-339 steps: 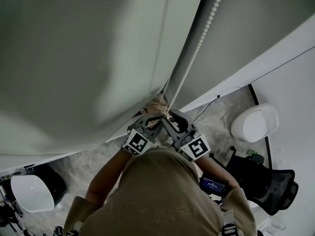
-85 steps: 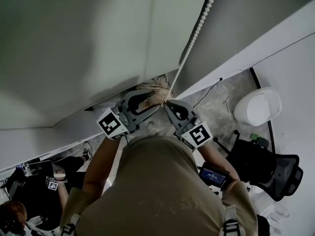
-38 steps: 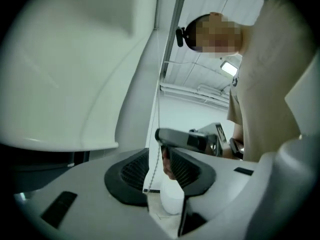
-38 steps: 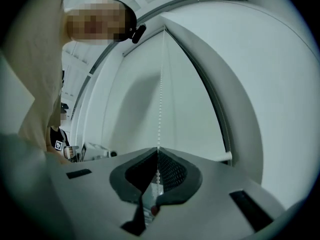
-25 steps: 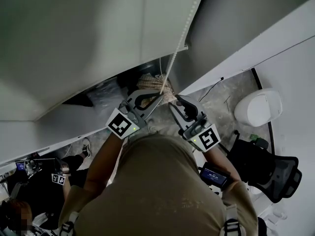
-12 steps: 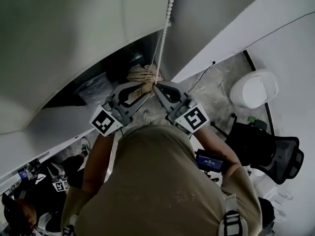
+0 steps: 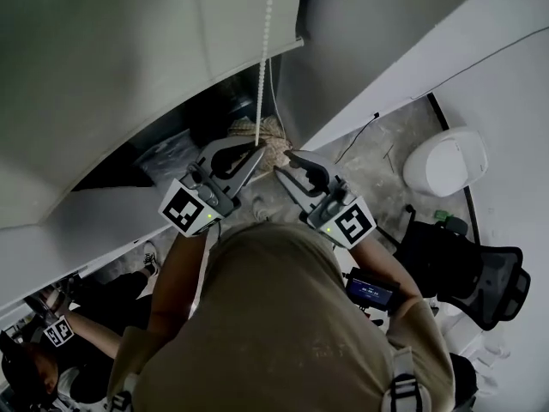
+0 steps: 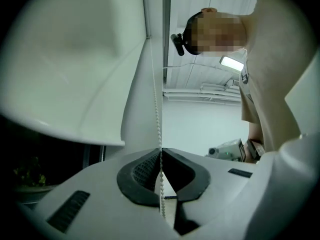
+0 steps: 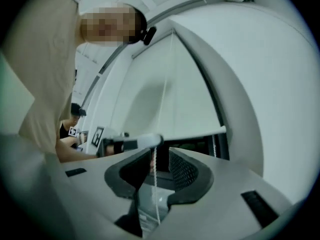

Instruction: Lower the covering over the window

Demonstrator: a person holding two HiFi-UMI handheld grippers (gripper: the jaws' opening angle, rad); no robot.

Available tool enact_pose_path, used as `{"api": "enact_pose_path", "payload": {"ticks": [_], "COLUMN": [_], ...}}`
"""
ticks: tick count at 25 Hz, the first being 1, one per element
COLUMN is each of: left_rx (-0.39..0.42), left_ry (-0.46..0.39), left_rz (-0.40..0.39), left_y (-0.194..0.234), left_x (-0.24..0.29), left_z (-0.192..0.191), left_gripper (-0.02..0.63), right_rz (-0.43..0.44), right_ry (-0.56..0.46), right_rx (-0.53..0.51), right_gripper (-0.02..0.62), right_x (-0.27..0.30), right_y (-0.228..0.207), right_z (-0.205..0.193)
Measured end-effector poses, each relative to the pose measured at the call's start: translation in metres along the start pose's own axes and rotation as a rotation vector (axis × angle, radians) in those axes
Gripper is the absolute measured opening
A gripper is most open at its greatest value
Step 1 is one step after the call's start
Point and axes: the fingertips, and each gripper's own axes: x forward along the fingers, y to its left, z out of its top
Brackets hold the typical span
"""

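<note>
Most of the head view is filled by the pale roller blind (image 7: 129, 58), which hangs partway down the window. Its bottom rail (image 9: 200, 132) is level above a dark, uncovered strip of glass (image 7: 171, 148). On the floor at the right, well apart from the window, a black office chair (image 7: 467, 286) stands near a white rounded object (image 7: 446, 161). Both tongs are held up close together beside the blind's right edge. The left tongs (image 7: 257, 151) are a little higher, and their jaws have just been closing; they are now pressed together on the bead chain (image 8: 156, 114), which runs straight up from the pinch along the blind's edge. The right tongs (image 7: 282, 164) sit just beside them, and their jaws have just been opening; they now stand spread. The chain's lower run (image 9: 154, 169) dangles freely in the gap, and neither pad presses on it.
</note>
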Motion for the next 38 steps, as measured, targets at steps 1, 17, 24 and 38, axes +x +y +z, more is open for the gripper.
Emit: {"api": "enact_pose_path", "payload": {"ticks": [1, 17, 24, 38], "left_rx": [0.008, -0.022, -0.026, -0.087], "left_ry": [0.018, 0.01, 0.036, -0.05], "left_rz": [-0.004, -0.102, -0.029, -0.08], "left_y": [0.0, -0.021, -0.026, -0.032], "left_x": [-0.002, 0.001, 0.001, -0.017], "left_z": [-0.008, 0.017, -0.005, 0.029], "left_gripper": [0.025, 0.146, 0.021, 0.186], "right_rz": [-0.018, -0.014, -0.059, -0.068], "right_ry": [-0.036, 0.048, -0.107, 0.044], "right_rx": [0.003, 0.027, -0.053, -0.037], "right_gripper": [0.098, 0.014, 0.063, 0.012], "right_x": [0.0, 0.019, -0.006, 0.01], "right_y": [-0.003, 0.013, 0.009, 0.006], "right_z": [0.013, -0.007, 0.04, 0.002]}}
